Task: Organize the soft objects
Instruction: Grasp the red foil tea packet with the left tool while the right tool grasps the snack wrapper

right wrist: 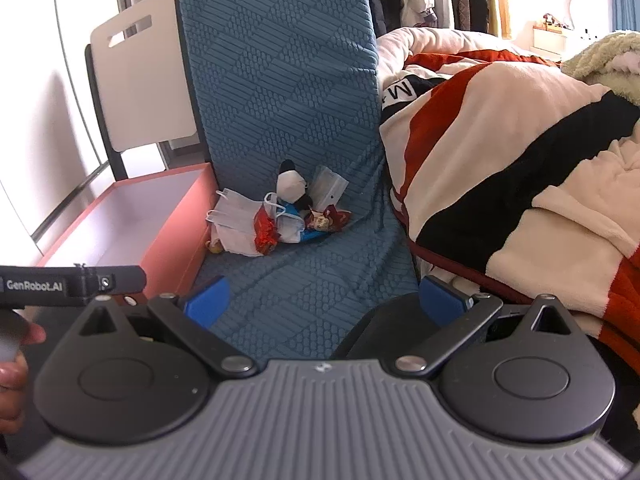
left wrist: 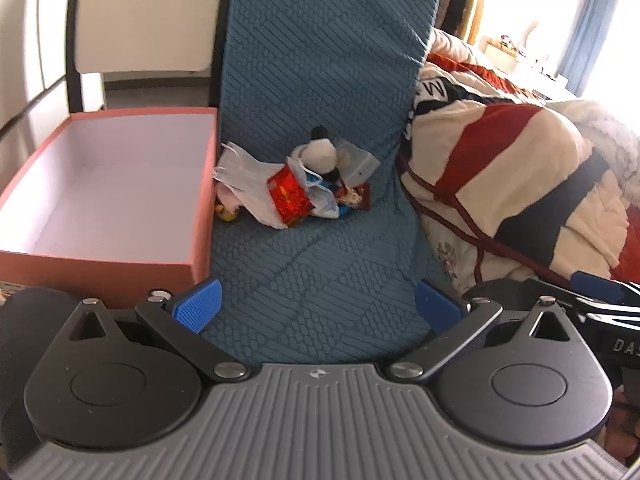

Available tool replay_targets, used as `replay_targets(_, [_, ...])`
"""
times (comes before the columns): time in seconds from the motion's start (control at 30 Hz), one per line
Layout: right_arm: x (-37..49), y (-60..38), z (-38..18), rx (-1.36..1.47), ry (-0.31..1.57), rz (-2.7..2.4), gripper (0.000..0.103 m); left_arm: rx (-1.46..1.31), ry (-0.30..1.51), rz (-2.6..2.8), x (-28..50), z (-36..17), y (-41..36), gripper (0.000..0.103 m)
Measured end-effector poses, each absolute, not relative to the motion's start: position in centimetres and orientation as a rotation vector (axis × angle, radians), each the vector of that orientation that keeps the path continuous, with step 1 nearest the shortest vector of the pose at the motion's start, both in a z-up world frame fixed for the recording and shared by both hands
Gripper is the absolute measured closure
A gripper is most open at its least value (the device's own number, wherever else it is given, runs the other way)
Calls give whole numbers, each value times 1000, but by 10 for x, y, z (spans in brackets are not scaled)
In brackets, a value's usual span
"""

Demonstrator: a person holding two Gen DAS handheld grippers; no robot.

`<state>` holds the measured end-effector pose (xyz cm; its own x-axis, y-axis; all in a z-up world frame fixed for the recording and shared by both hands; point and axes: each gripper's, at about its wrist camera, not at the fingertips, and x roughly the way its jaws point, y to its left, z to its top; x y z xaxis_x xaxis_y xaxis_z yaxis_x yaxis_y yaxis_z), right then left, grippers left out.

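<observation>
**Both grippers parked, pile untouched**

Looks like the very start to me. The left gripper [left wrist: 318, 306] and right gripper [right wrist: 326, 294] both hover with jaws spread wide and nothing between them, well short of the pile [left wrist: 298, 186]. That heap sits far back on the blue quilted cover [left wrist: 320, 80], just right of the empty pink box [left wrist: 112, 184]. My guess for the next move: reach in for the panda plush [left wrist: 320, 152] on top, then carry it left into the box. Under the masks and red packet [left wrist: 289, 196] it's hard to tell what's what.
</observation>
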<state>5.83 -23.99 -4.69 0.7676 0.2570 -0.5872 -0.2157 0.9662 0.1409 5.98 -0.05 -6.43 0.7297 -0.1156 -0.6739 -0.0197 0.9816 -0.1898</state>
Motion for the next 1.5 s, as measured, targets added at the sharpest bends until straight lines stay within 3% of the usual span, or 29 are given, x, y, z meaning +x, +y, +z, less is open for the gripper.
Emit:
replay_targets(0.83, [154, -223, -98, 125, 682, 234, 0, -53, 799, -94, 165, -125, 0, 0])
replay_targets(1.5, [219, -209, -123, 241, 543, 324, 4, -96, 689, -99, 211, -155, -5, 0])
